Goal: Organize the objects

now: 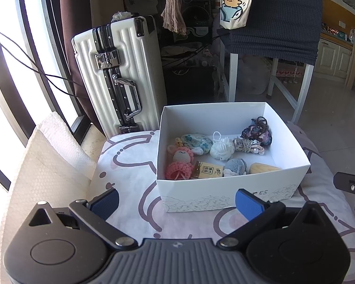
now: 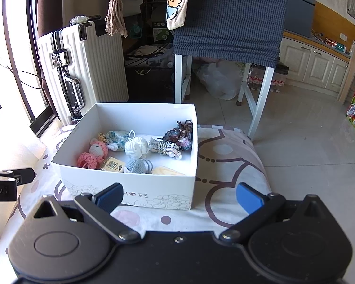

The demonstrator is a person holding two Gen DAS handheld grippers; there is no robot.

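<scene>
A white shoe box (image 1: 224, 194) (image 2: 130, 179) stands open on a patterned cushion. Inside lie a pink crochet doll (image 1: 181, 163) (image 2: 92, 155), a white yarn ball (image 1: 222, 150) (image 2: 136, 146), a purple yarn bundle (image 1: 256, 131) (image 2: 179, 132), a grey crochet piece (image 1: 235, 166) (image 2: 137, 165), a tan tagged card (image 1: 208, 169) (image 2: 112, 164), a floral pouch (image 1: 197, 142) and a wooden piece (image 1: 264, 168) (image 2: 168, 171). My left gripper (image 1: 176, 204) is open and empty, just before the box's near wall. My right gripper (image 2: 178, 197) is open and empty, at the box's near right corner.
A white hard suitcase (image 1: 116, 71) (image 2: 82, 66) stands behind the box on the left by a window. A white-legged table with a dark blue cloth (image 1: 272, 23) (image 2: 229, 19) stands behind. White foam sheet (image 1: 47, 165) lies left of the cushion. Tiled floor (image 2: 307, 153) lies to the right.
</scene>
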